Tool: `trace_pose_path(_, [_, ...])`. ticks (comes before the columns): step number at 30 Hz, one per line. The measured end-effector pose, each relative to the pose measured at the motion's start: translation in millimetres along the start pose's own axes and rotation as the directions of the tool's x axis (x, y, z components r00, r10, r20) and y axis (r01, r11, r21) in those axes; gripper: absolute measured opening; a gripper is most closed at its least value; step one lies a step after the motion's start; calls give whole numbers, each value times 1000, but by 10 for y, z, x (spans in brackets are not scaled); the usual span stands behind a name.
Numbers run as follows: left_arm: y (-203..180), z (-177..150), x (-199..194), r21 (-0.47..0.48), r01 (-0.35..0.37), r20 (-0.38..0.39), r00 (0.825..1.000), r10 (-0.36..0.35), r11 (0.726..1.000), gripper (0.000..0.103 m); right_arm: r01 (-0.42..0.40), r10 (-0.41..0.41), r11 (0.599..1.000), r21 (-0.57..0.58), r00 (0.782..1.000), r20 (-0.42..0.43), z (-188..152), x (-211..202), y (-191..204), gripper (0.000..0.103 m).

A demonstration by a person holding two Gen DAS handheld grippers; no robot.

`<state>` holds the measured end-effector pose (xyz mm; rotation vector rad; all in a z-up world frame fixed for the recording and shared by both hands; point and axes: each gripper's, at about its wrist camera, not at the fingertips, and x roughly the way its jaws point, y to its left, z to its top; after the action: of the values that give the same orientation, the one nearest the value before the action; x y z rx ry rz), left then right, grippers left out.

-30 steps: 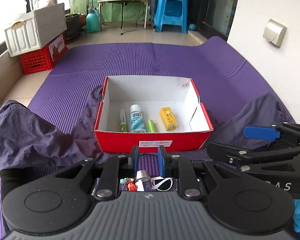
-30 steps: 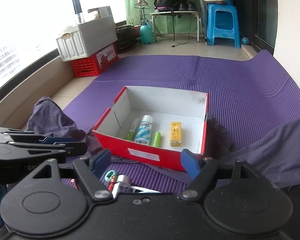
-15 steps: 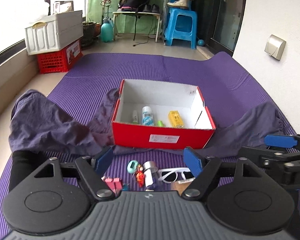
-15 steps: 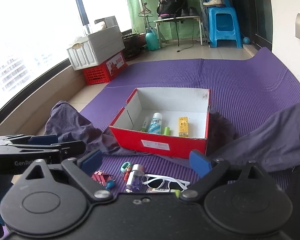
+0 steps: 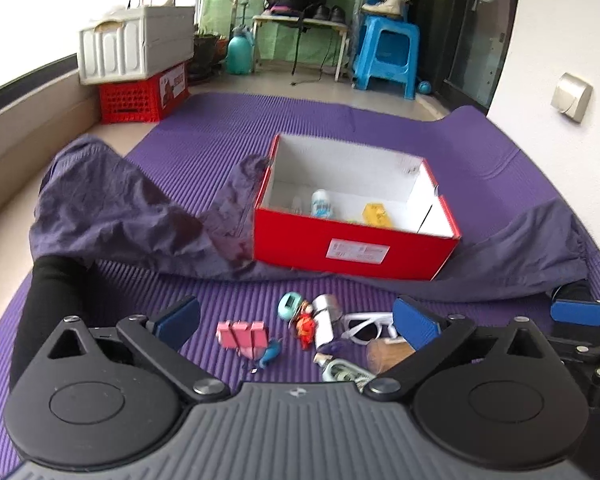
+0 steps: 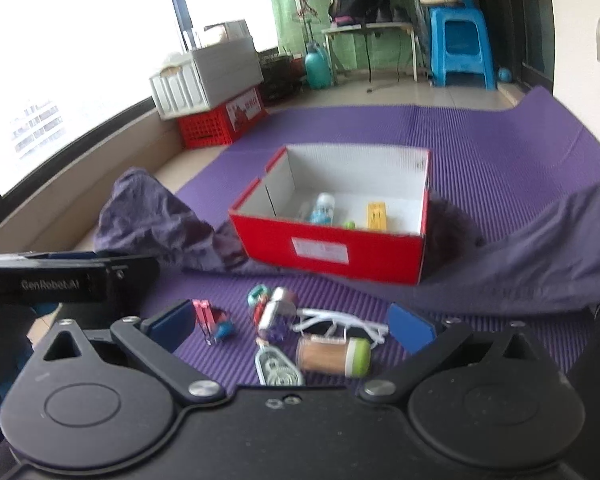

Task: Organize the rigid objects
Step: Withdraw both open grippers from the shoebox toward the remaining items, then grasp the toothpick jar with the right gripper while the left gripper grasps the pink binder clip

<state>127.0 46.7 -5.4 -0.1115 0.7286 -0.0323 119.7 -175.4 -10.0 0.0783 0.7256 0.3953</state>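
Both grippers wide open, empty. Toothpick jar (image 6: 332,356) lies crosswise at 12 o'clock, just ahead of my right gripper (image 6: 290,326); left gripper (image 5: 296,320) farther.

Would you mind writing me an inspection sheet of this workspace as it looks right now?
Surface: purple ribbed mat on the floor.
Job's things: red box holding a small bottle and a yellow packet; in front lie white sunglasses, a toothpick jar and pink clips.
Clutter: purple cloth beside the box.
Grippers: left gripper and right gripper open, jaws just opened, gripping nothing.
Cables: one dark cord under the far table.
Surroundings: blue stool, white crate on a red crate.
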Motion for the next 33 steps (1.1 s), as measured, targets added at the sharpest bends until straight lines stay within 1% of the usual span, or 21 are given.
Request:
trace_pose_path(4, [115, -116, 201, -19, -20, -64, 998, 19, 1000, 103, 22, -22, 1000, 2, 999, -28, -132, 136, -36, 103])
trace_pose_path(7, [227, -209, 381, -52, -9, -131, 991, 2, 999, 103, 29, -28, 999, 16, 998, -49, -211, 242, -81, 103])
trace_pose_path(10, [310, -280, 527, -79, -28, -159, 987, 15, 996, 103, 30, -29, 999, 26, 997, -70, -269, 352, -134, 103])
trace_pose_path(13, [374, -320, 697, -93, -57, -181, 983, 40, 994, 103, 35, -33, 999, 21, 995, -91, -306, 481, -155, 103])
trace_pose_path(15, [386, -330, 811, -93, -59, -195, 980, 40, 994, 103, 38, -36, 999, 14, 994, -103, -323, 573, -160, 103])
trace_pose_path(20, [412, -346, 1073, -93, -94, -219, 973, 71, 991, 103, 64, -62, 998, 10, 988, -141, -365, 855, -181, 103])
trace_pose_path(25, [452, -371, 1319, -105, -98, -257, 964, 68, 990, 103, 100, -94, 995, 25, 981, -168, -428, 1119, -210, 102])
trace_pose_path(28, [520, -382, 1416, -126, -108, -261, 963, 73, 986, 103, 115, -111, 993, 10, 976, -186, -462, 1254, -194, 102])
trace_pose_path(33, [574, -401, 1537, -117, -147, -268, 957, 111, 982, 103, 126, -123, 992, 2, 968, -220, -487, 1456, -199, 100])
